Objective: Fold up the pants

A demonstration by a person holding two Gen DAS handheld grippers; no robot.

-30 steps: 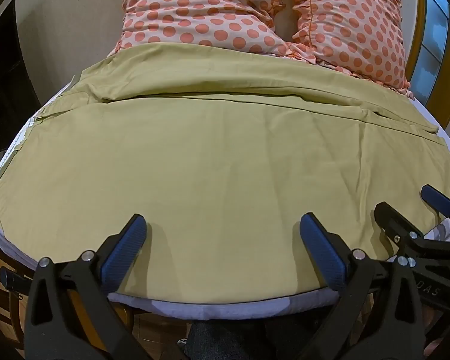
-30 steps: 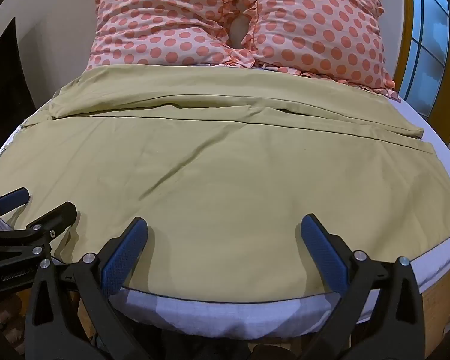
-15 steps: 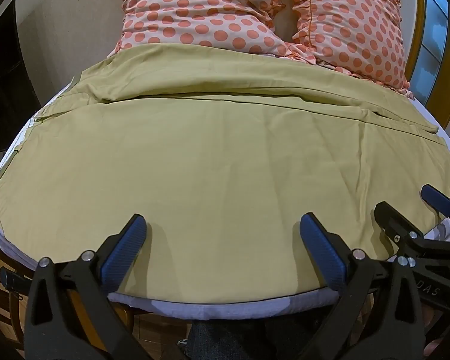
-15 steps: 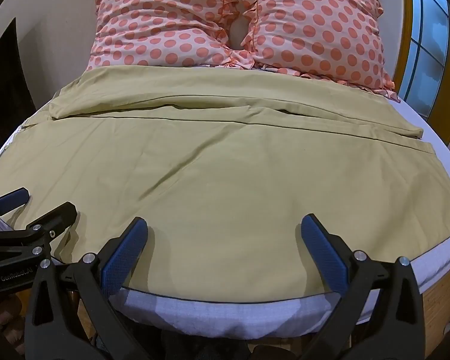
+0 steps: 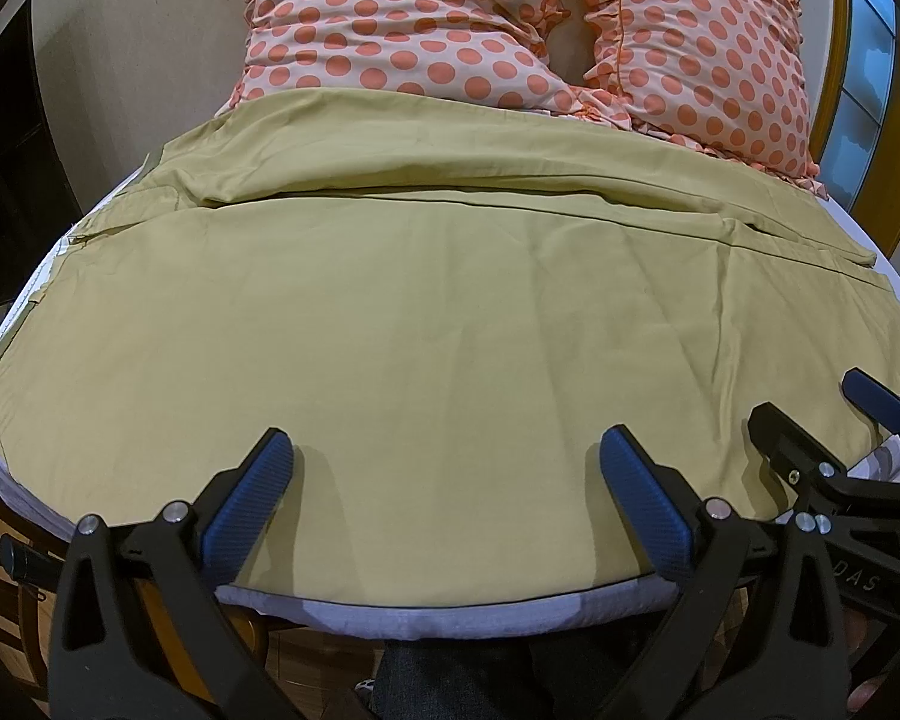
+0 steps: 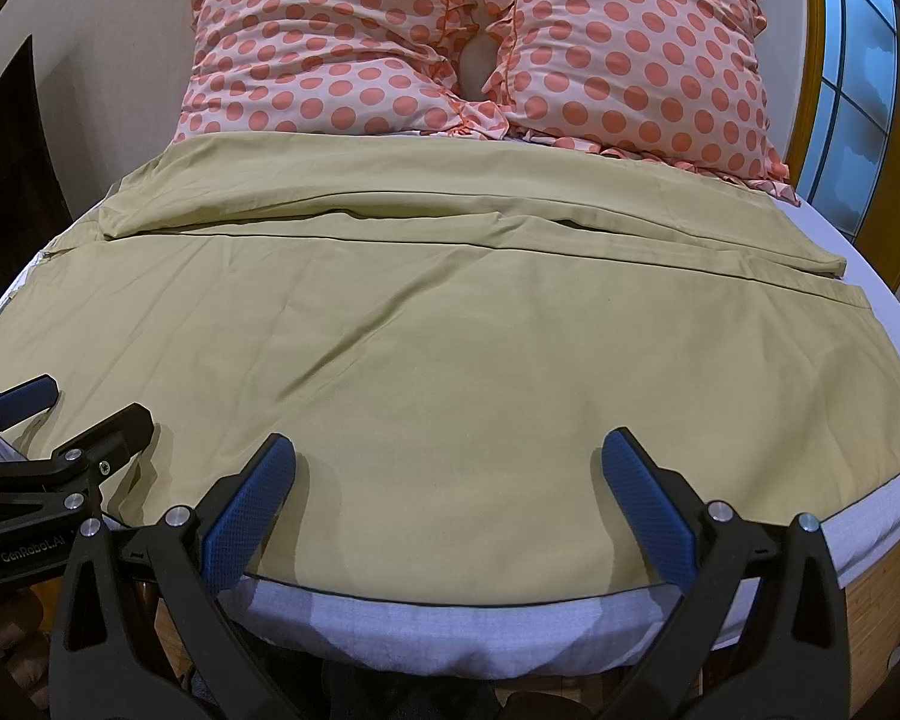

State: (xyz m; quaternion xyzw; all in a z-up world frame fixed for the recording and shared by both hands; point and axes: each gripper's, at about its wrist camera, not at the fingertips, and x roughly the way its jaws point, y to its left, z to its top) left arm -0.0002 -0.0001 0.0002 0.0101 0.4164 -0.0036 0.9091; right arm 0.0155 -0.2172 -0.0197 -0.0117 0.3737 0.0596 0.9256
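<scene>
My left gripper [image 5: 444, 480] hangs spread wide over the near hem of the olive-tan pants [image 5: 438, 324], grasping nothing; its blue pads [image 5: 249, 513] are ribbed rubber on black plastic arms. My right gripper [image 6: 447, 480] is likewise released, poised just above the same smooth woven cloth. The pants lie flat across the bed, wide legs laid crosswise with soft creases and a folded ridge toward the far side. Beneath them shows a pale lilac sheet [image 6: 426, 630]. Two plump pillows [image 6: 630, 54], peach with coral polka dots and ruffled edges, lean at the head.
</scene>
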